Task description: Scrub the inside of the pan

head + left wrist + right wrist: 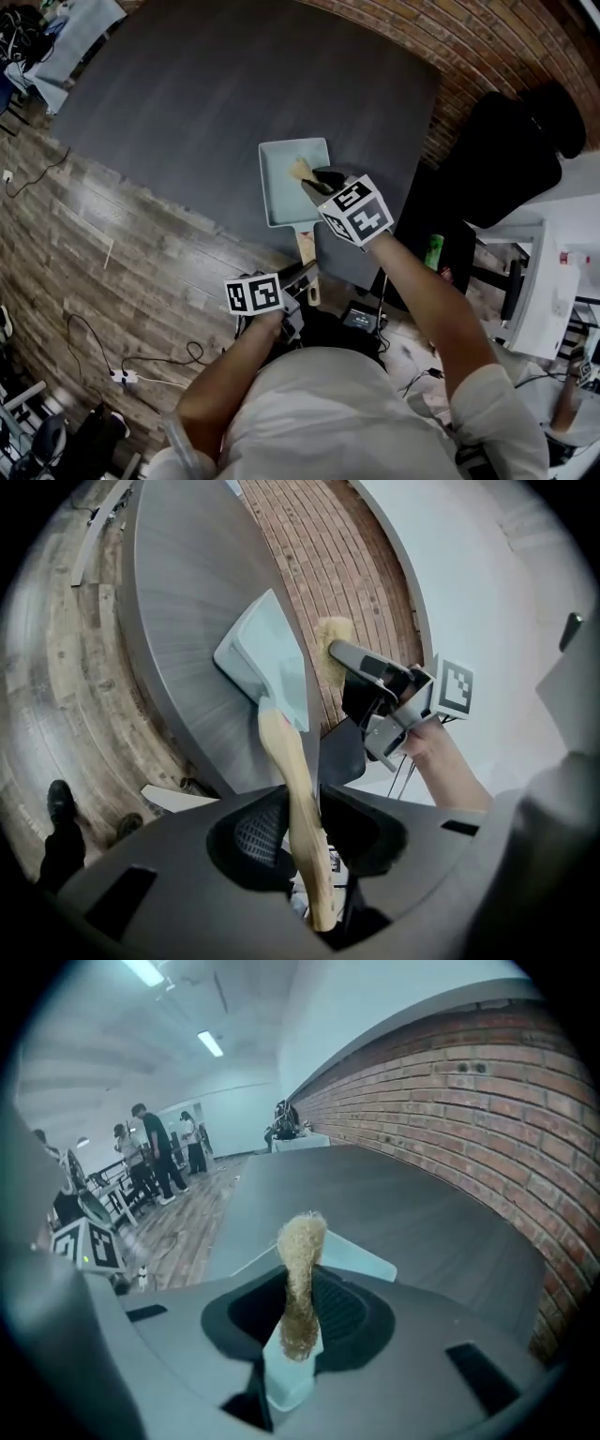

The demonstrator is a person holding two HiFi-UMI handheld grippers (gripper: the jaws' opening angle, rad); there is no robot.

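- The pan (292, 192), pale and square, lies on the dark table (187, 112) near its edge; its wooden handle (286, 752) reaches back toward the person
- The left gripper (298, 808) is clenched on that handle, well back from the pan's body; the wood looks stiff and smooth, so a firm pinch there should brace the pan, though it may twist under sideways scrubbing
- The right gripper (300, 1312) is clamped on a tan fibrous scrubber (302, 1237); the tuft pokes past the jaws and hangs over the pan's inside; whether it touches is unclear
- The pan seems light and rigid; the scrubber looks soft and springy, best held low so only the tip bends
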